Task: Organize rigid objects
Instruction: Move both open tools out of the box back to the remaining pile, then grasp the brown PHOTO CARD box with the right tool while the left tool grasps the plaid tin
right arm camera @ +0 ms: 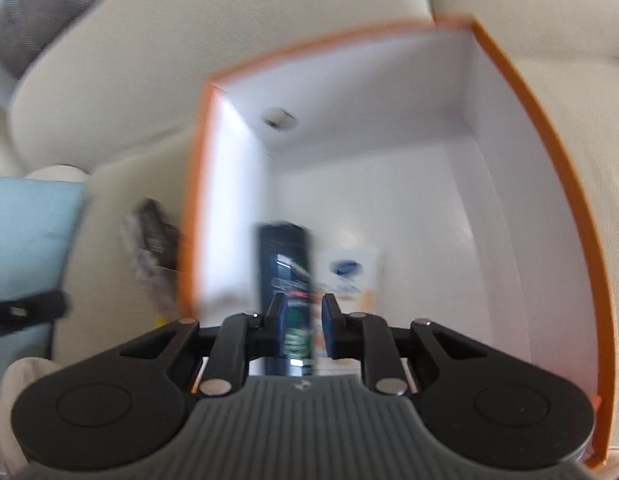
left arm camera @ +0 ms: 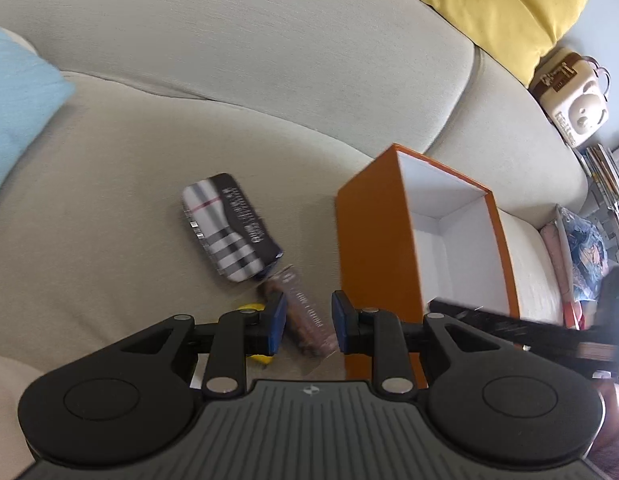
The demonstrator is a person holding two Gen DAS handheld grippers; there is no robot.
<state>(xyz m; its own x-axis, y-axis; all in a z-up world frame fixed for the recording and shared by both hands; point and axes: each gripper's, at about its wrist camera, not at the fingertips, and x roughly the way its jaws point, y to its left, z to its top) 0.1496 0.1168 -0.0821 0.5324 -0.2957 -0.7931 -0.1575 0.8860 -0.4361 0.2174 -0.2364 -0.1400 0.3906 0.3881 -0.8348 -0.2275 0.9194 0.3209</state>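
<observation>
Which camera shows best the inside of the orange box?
The right wrist view: it looks into the orange box, showing its white walls and a dark pack between the right gripper fingers. The left wrist view shows mainly its outer side.

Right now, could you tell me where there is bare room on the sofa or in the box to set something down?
The seat cushion is bare between the blue pillow and the striped box. Inside the orange box, the right half of the floor is free. It is crowded beside the orange box's left wall, where the left gripper hovers over a brown packet.

Nothing can be read: print on the striped box [left arm camera: 229, 226] and dark carton [right arm camera: 287, 280] is blurred.
</observation>
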